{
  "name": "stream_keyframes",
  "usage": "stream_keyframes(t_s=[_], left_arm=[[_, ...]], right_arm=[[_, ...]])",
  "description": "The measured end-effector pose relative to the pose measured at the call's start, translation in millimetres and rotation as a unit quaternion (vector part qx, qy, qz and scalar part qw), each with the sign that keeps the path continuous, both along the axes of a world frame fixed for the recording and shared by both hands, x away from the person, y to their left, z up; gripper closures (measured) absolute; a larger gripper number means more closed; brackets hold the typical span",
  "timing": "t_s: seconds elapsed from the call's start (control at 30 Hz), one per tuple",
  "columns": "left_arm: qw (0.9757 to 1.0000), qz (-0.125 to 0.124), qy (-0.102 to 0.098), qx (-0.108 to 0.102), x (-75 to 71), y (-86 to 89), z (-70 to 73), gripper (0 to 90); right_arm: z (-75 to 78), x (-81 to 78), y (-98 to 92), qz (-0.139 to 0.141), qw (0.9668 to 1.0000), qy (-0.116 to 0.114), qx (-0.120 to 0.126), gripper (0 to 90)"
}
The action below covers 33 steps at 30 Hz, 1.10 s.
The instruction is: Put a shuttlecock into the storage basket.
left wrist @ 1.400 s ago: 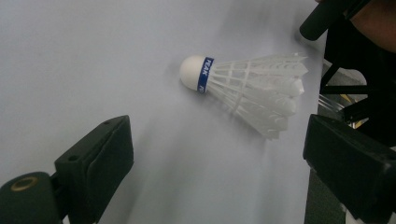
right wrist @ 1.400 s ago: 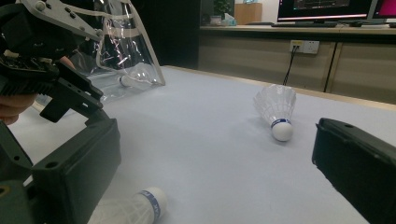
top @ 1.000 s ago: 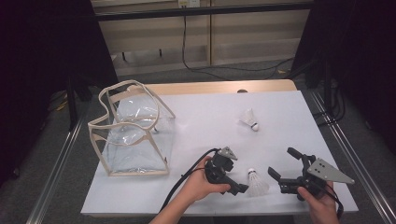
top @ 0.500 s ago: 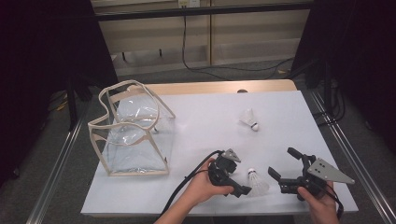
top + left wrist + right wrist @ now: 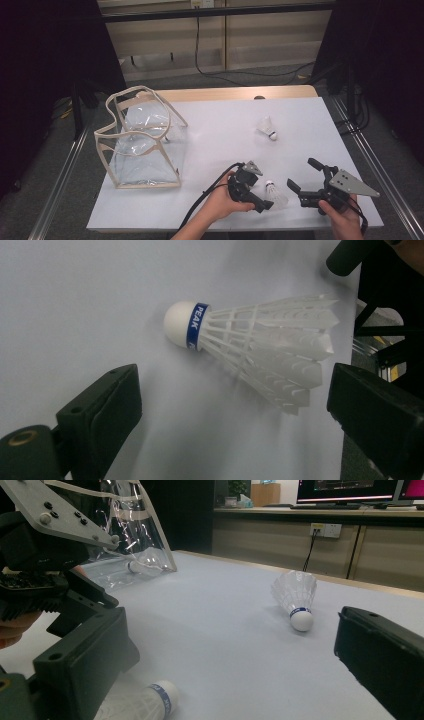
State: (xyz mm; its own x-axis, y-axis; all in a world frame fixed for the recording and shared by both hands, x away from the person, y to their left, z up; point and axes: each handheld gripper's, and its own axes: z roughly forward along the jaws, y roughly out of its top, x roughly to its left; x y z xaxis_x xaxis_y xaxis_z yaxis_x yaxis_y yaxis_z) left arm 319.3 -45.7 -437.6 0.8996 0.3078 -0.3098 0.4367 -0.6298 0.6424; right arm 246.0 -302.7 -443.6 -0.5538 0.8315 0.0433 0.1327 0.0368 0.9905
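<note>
Since a second ago the left tool (image 5: 256,199) has edged right along the counter (image 5: 220,130), closing on the near shuttlecock (image 5: 274,192); the clear bag (image 5: 142,145) at far left has not shifted. Its jaws stand wide apart, holding nothing, the shuttlecock (image 5: 255,347) lying on its side between them, untouched. Best to close on the firm white cork with its blue band, not the frail feathered skirt. The right tool (image 5: 306,189) hangs open and empty; a second shuttlecock (image 5: 266,128) lies farther back.
</note>
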Motion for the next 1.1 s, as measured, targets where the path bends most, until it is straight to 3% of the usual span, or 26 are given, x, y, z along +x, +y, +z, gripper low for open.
stream_keyframes(t_s=[0.17,0.33,0.53,0.87,0.97,1.1], left_arm=[[0.9999,0.009,-0.006,-0.012,1.8,0.3,0.2,9.0],[0.9995,0.023,-0.019,-0.004,3.2,2.7,2.4,10.3],[0.9988,0.036,-0.026,-0.018,7.5,8.6,5.4,14.1],[0.9971,0.052,-0.044,-0.035,14.5,12.2,5.6,32.0],[0.9971,0.052,-0.044,-0.032,16.2,10.3,3.6,38.2],[0.9976,0.048,-0.029,-0.040,20.6,7.9,-1.6,44.4]], right_arm=[[0.1,-0.1,-0.2,0.000,1.0000,0.000,0.001,0.9],[0.2,-0.1,-0.3,0.000,1.0000,0.000,0.003,0.9],[0.3,-0.1,-0.1,0.000,1.0000,0.000,0.003,0.9],[0.0,0.2,-0.2,0.000,1.0000,0.001,0.002,0.9],[-0.1,0.2,-0.4,0.000,1.0000,0.001,0.002,0.9],[-0.1,0.4,-0.8,0.001,1.0000,0.001,0.002,0.9]])
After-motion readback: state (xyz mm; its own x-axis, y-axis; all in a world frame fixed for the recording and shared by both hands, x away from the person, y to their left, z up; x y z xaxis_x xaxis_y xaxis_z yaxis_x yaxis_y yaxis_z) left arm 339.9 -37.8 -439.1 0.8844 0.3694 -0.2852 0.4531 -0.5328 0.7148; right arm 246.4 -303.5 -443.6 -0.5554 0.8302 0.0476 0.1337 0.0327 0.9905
